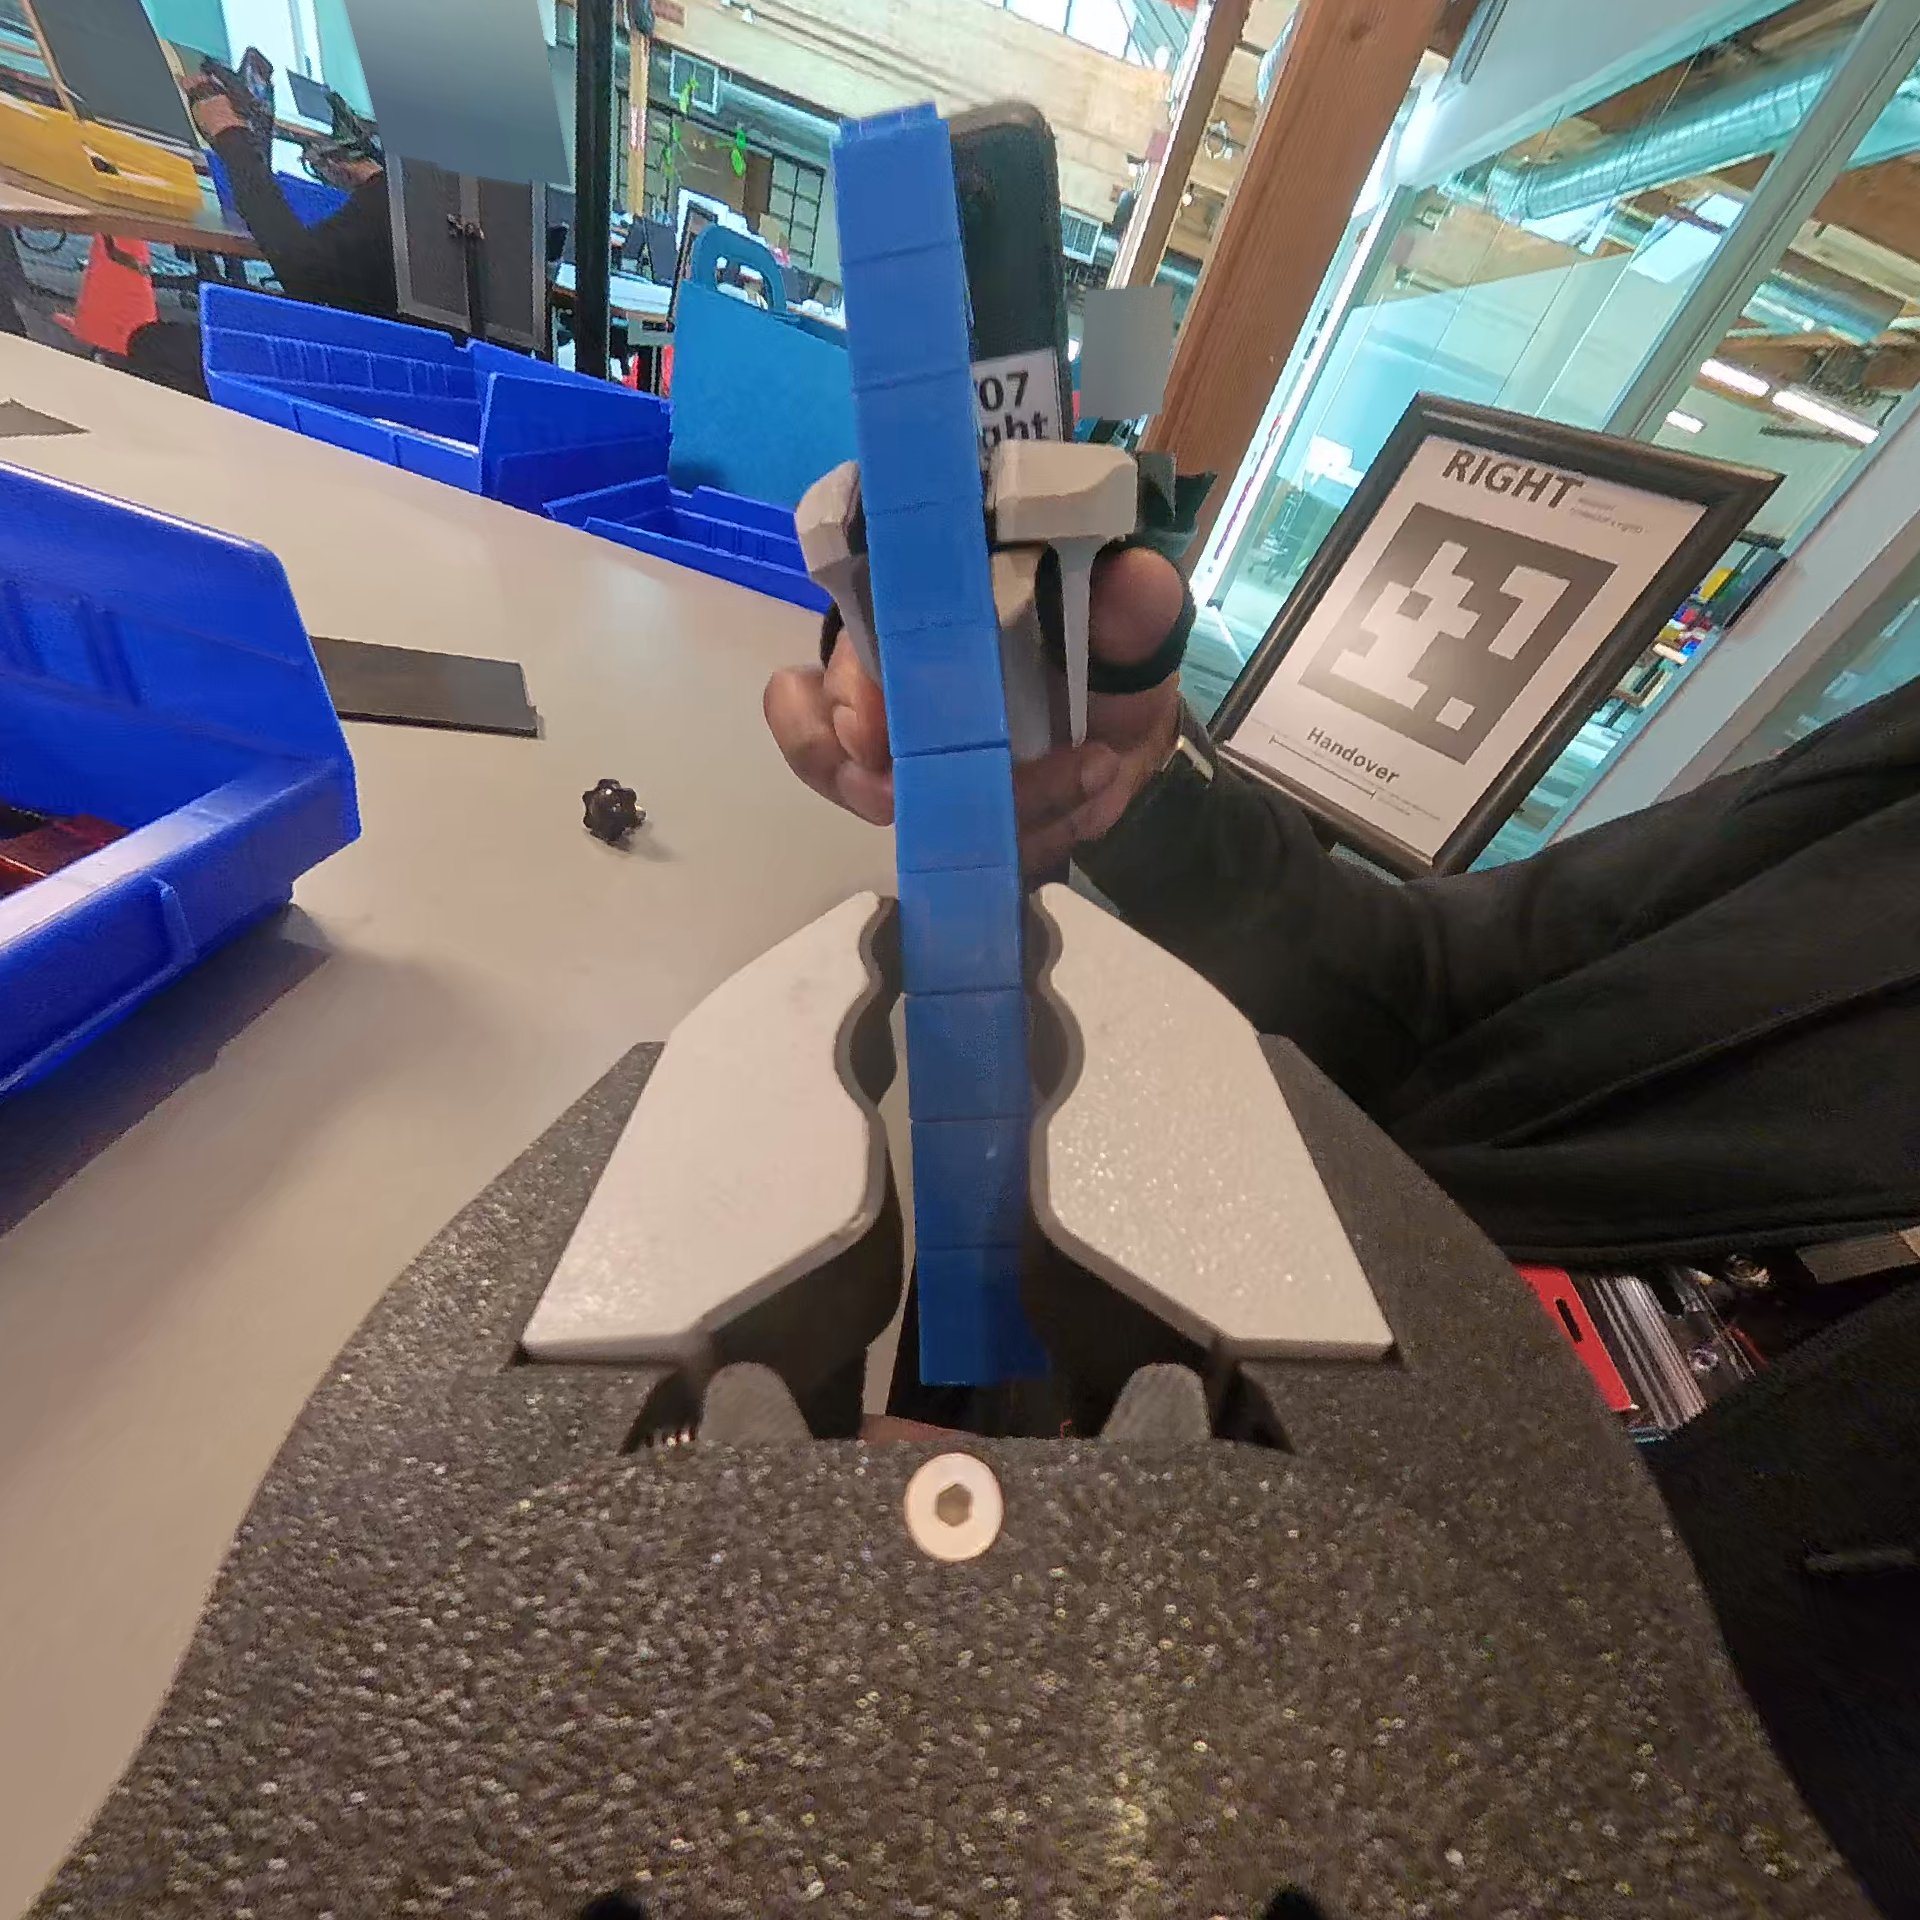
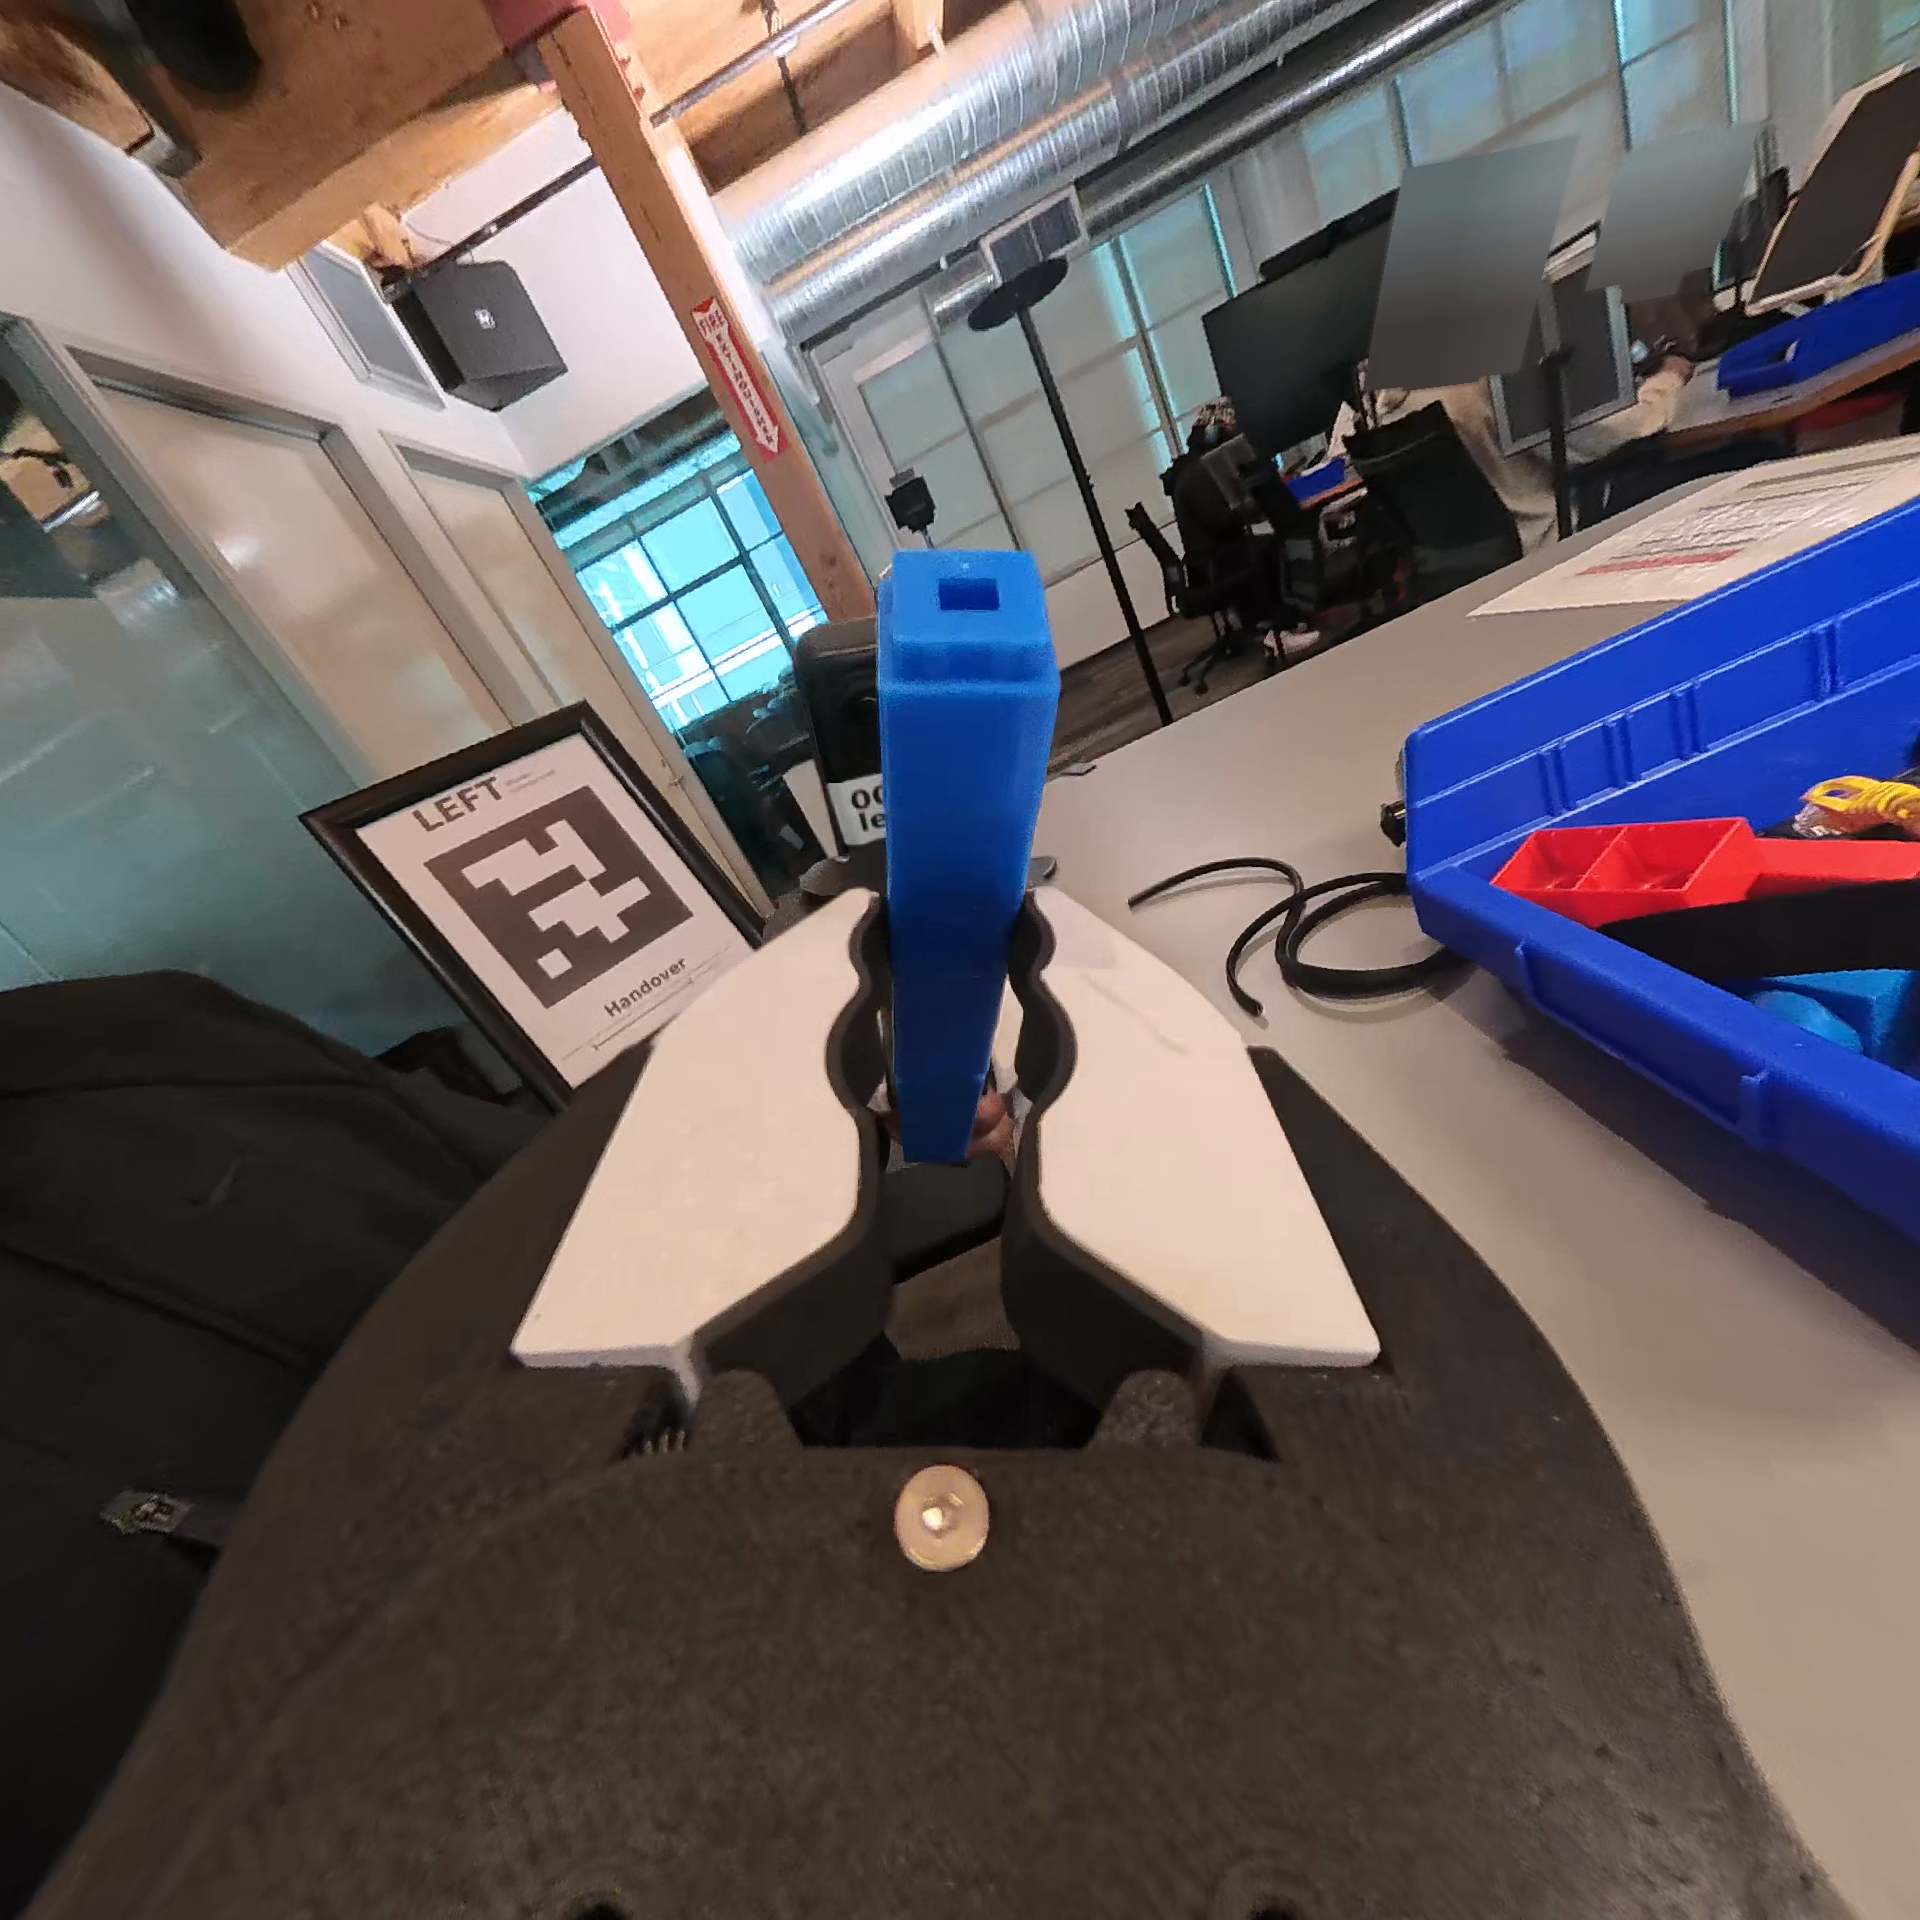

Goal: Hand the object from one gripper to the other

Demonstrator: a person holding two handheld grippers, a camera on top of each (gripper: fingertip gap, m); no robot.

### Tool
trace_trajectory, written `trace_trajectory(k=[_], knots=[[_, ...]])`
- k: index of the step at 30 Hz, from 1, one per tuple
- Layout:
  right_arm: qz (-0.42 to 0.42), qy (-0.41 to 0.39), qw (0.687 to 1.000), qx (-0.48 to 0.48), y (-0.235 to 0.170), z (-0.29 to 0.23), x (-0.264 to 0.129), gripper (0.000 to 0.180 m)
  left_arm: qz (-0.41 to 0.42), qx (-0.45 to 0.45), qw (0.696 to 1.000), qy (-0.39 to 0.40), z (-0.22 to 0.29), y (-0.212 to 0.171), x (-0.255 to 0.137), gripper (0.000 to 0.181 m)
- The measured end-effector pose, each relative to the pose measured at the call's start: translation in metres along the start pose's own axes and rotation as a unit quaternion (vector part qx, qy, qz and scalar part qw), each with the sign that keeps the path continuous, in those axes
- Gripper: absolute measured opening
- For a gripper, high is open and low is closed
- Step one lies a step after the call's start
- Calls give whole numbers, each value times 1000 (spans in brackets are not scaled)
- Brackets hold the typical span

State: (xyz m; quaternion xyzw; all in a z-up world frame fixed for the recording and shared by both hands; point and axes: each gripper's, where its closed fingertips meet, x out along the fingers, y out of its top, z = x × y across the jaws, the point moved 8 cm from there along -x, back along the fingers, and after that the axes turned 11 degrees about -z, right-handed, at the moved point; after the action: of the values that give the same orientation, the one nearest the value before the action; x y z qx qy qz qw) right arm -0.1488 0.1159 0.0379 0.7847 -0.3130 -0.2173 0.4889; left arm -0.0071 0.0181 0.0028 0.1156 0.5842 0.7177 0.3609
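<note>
Nearest the left wrist camera, the left tool (image 1: 961,1039) has its grey fingers (image 1: 748,1174) on either side of the lower part of a long blue segmented bar (image 1: 951,727). The contoured inner edges sit just beside the bar; whether they press it cannot be told from this view. The bar's long axis runs from 6 o'clock to 12 o'clock, straight along the tool's fingers.

Farther up the same bar, the right tool (image 1: 935,561) sits across its middle, one grey finger on each side. The person's hand (image 1: 1101,665) shows just behind it.

From the right wrist view, the right tool (image 2: 951,997) is closed on the bar (image 2: 961,821), the finger edges touching both flanks. The bar's square end with a small recess points to 12 o'clock.

Both tools share one bar, held in the air above the table (image 1: 468,935). The handover appears to be at its midpoint. The next move probably depends on one tool letting go and backing away along the bar's axis. A sideways pull could twist the bar against the remaining grip.
</note>
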Motion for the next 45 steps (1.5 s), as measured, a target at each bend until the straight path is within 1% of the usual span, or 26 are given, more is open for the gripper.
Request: trace_trajectory(k=[7,12,15,18,19,21,31,35,39,45], knots=[[41,-19,999,-5,0,-3,-1,22,52,-16,998,-10,-3,4,-5,22],[31,-36,999,-18,0,-4,0,27,89,-19,996,-18,-5,7,-10,22],[24,-30,999,-17,-1,-5,3,29,94,-19,995,-16,-6,7,-11,22],[-2,-30,999,-22,-5,-5,11,32,96,-21,995,-18,-7,7,-10,22],[-8,-31,999,-23,-6,-5,13,31,97,-20,995,-18,-7,7,-10,22],[-10,-29,999,-24,-7,-6,17,22,98,-19,995,-18,-6,8,-9,22],[50,-35,998,-4,-9,-7,18,21,129,-37,991,-8,-4,11,-8,22],[66,-24,997,13,-10,-6,17,21,135,-37,990,-6,-3,11,-5,22],[71,25,996,44,-12,-5,16,22,141,-11,990,-6,0,12,-5,22],[109,14,992,59,-13,-2,18,21,151,-20,988,-1,-3,10,0,23]])
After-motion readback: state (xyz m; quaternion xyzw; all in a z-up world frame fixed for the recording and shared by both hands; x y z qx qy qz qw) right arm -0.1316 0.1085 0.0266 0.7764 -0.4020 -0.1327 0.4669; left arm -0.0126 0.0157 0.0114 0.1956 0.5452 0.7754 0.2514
